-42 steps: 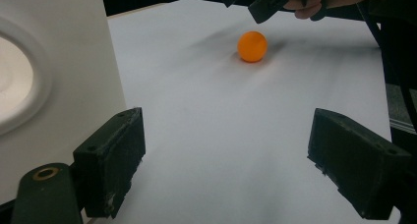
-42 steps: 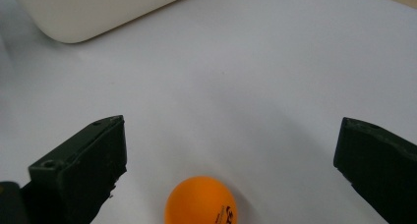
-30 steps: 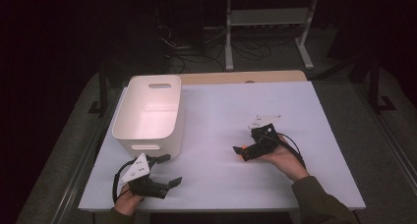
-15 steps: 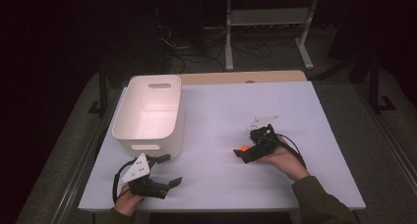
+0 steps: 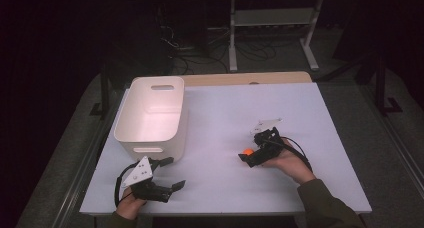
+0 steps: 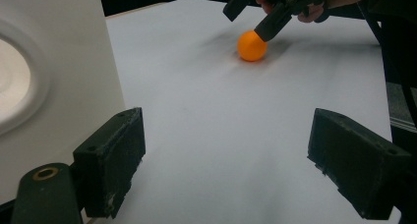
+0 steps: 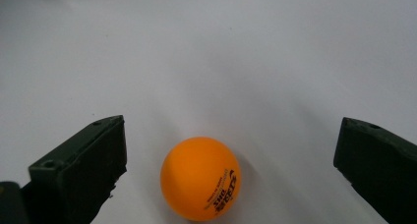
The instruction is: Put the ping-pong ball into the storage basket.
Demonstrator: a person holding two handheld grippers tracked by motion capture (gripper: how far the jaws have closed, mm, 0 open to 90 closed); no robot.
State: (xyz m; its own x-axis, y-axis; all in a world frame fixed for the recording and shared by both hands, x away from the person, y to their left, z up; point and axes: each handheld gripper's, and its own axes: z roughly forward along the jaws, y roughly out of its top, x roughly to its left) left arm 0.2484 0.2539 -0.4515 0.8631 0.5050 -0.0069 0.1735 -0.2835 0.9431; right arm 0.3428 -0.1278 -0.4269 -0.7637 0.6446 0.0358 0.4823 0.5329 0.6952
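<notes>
Resting on the white bench [image 5: 320, 118], right of centre, is an orange ball [image 5: 247, 151]. Right tool [image 5: 250, 155] is released: its jaws stand wide apart to either side of the ball, neither touching it in the right gripper view, where the ball [image 7: 200, 179] sits nearer the left jaw and shows dark print. From the left gripper view, one jaw tip lies just beside the ball [image 6: 252, 45]. Left tool [image 5: 172, 173] sits at the near left of the bench, jaws spread, holding nothing, close to the near wall of a white bin [image 5: 150, 147]. Bin stands upright at far left, well apart from the ball.
</notes>
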